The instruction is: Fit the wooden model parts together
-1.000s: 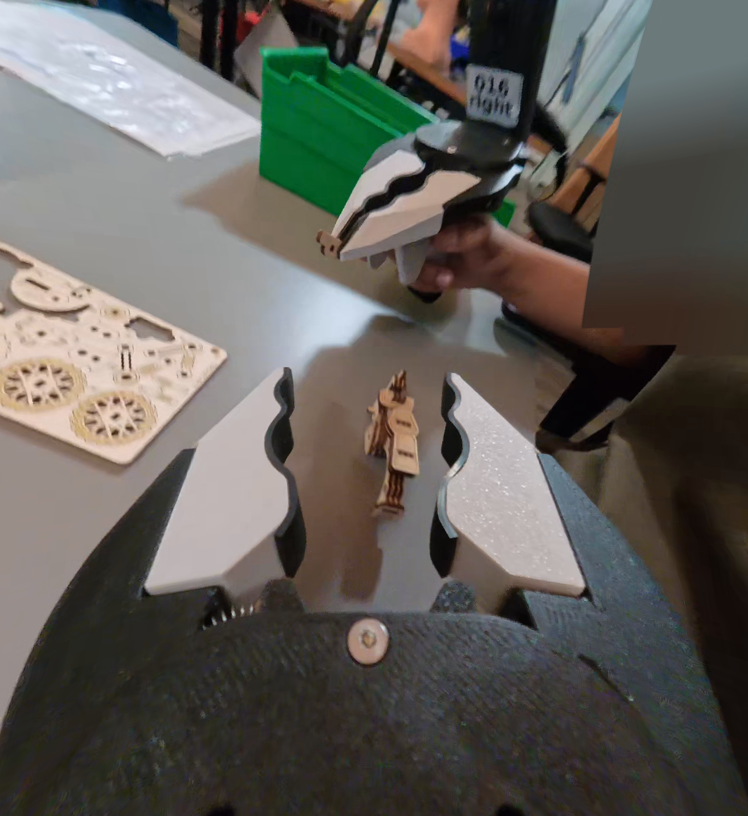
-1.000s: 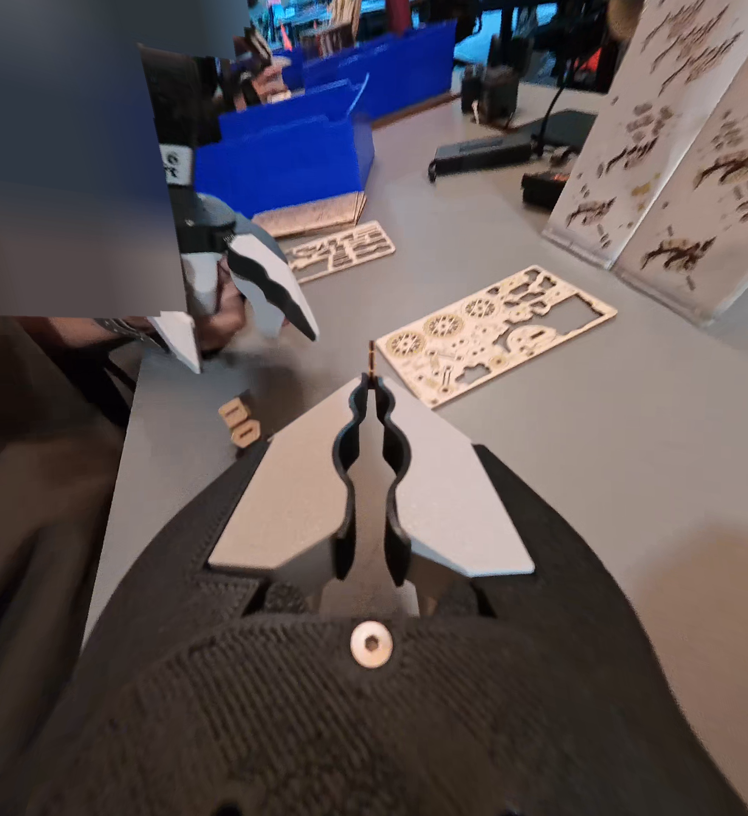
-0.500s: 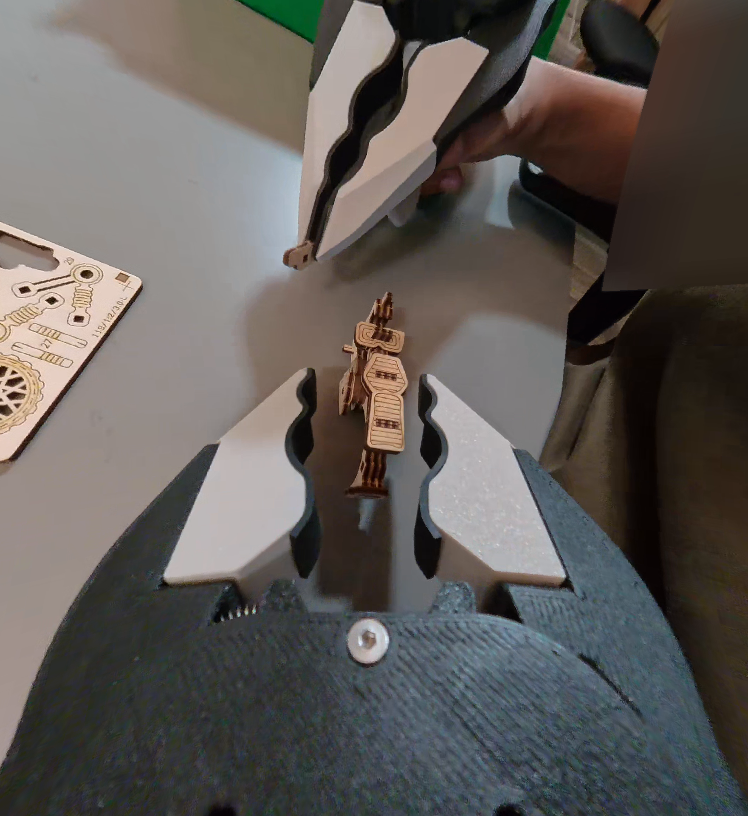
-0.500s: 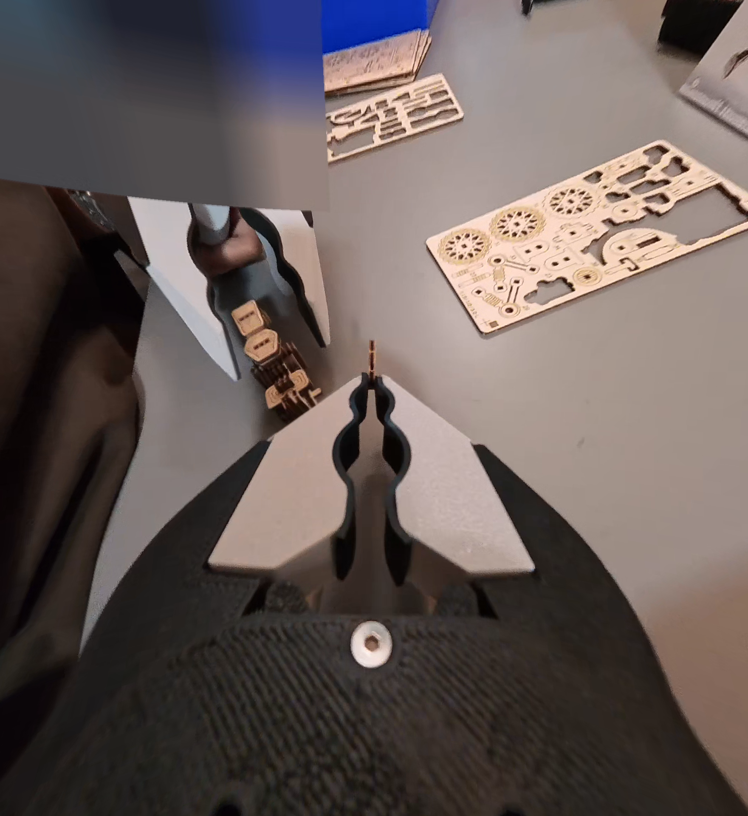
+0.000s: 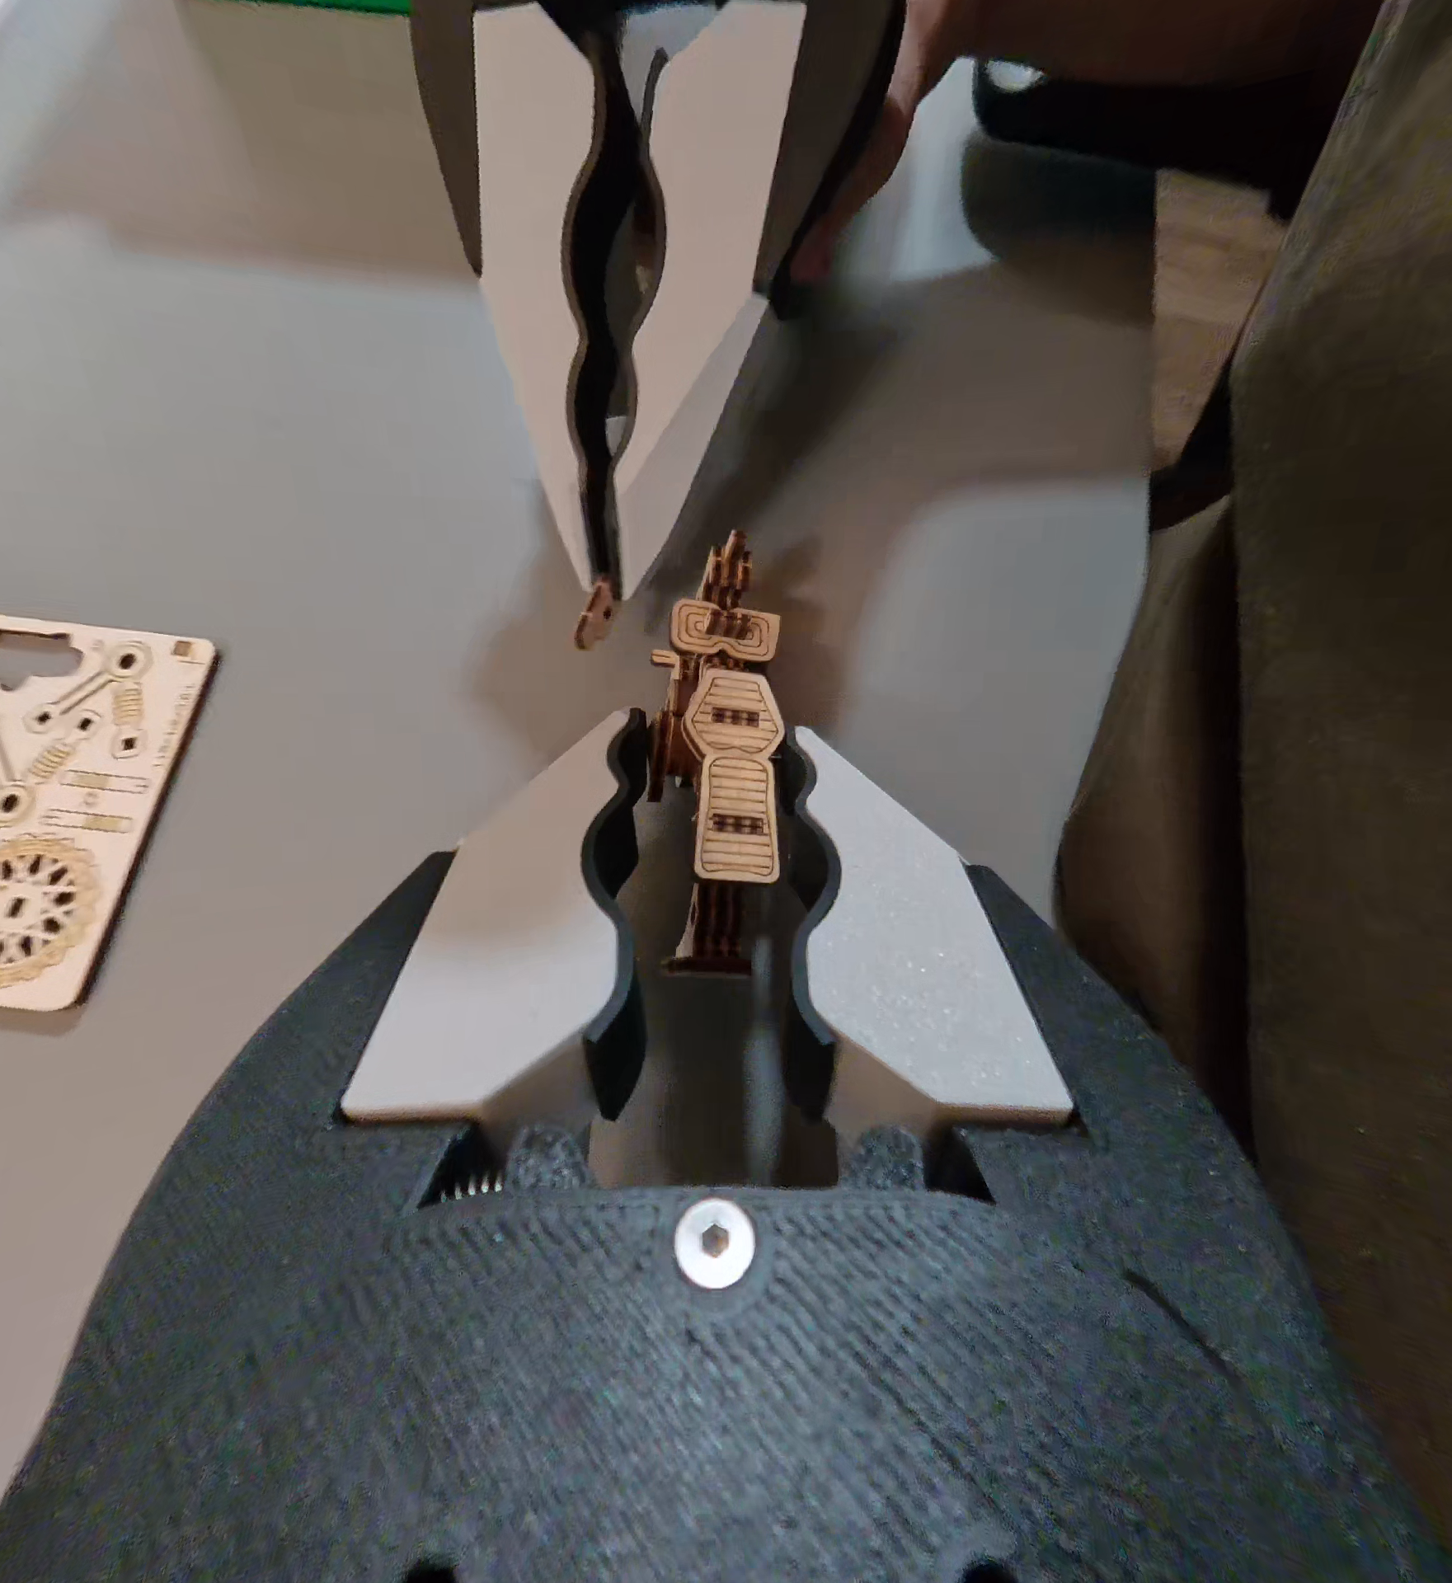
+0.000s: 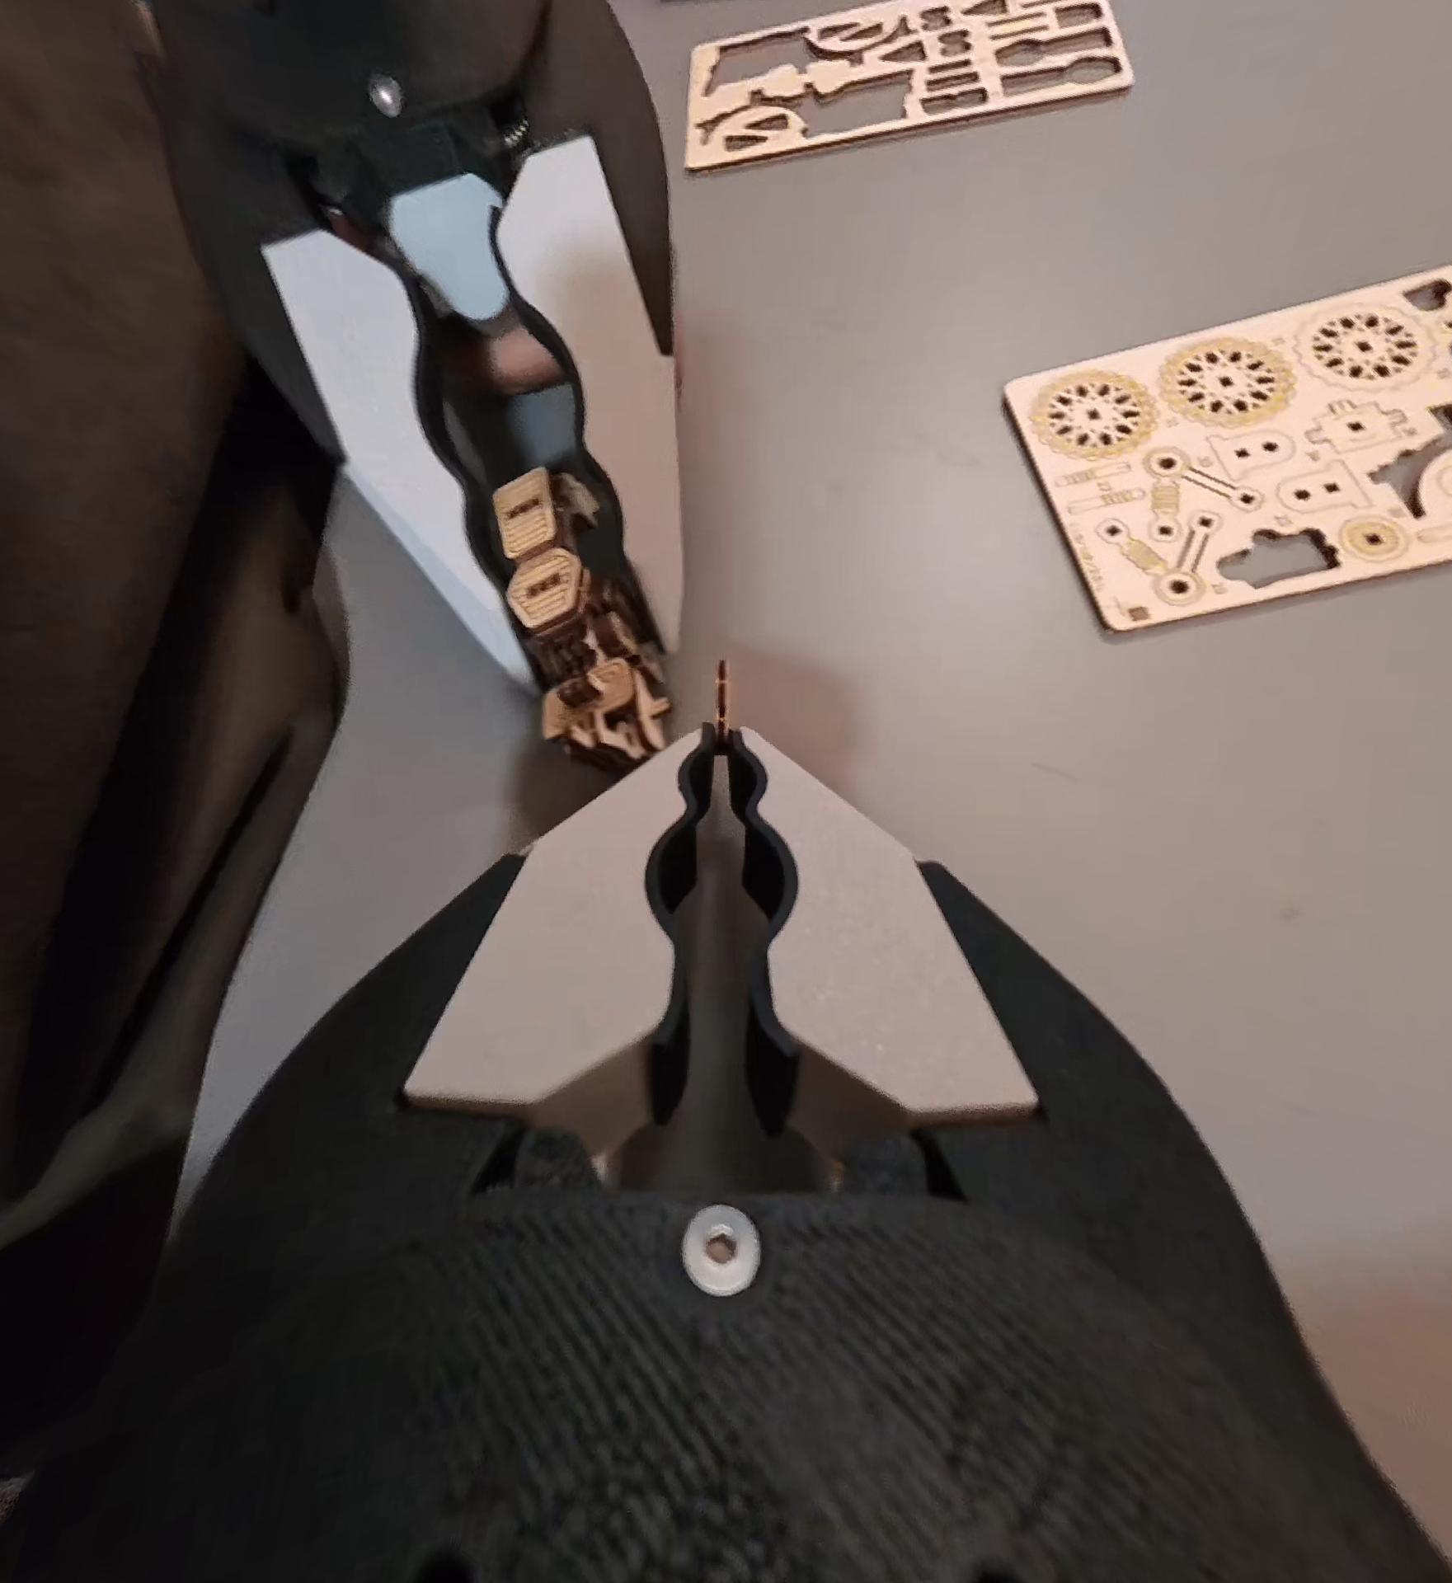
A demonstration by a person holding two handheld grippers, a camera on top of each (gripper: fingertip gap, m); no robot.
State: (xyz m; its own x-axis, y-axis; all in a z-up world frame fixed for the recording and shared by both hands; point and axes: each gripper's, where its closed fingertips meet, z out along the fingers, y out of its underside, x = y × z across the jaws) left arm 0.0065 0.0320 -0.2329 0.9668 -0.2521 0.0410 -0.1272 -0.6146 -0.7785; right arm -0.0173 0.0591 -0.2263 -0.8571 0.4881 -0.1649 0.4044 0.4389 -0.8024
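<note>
A part-built wooden model (image 5: 735, 771) stands upright on the grey table (image 5: 277, 428), near its front edge. My left gripper (image 5: 718, 737) is closed around the model's middle, with both pads against its sides. The right wrist view shows the same model (image 6: 551, 591) between the left gripper's fingers (image 6: 598, 668). My right gripper (image 6: 720, 738) is shut on a small thin wooden piece (image 6: 720, 694) that sticks out past its tips. In the left wrist view the right gripper (image 5: 602, 574) points down and holds that piece (image 5: 596, 615) just left of the model's front end.
A laser-cut wooden sheet with wheels and links (image 5: 28, 814) lies to the left, and it also shows in the right wrist view (image 6: 1305, 445). Another cut sheet (image 6: 902, 77) lies farther back. A person's dark clothing (image 5: 1347, 771) is beside the table edge. The tips of one gripper are about 4 cm away from the tips of the other.
My left gripper moved forward over the model and its jaws closed from wide open onto the model's sides. My right gripper, still shut on the small piece, came down close to the model.
</note>
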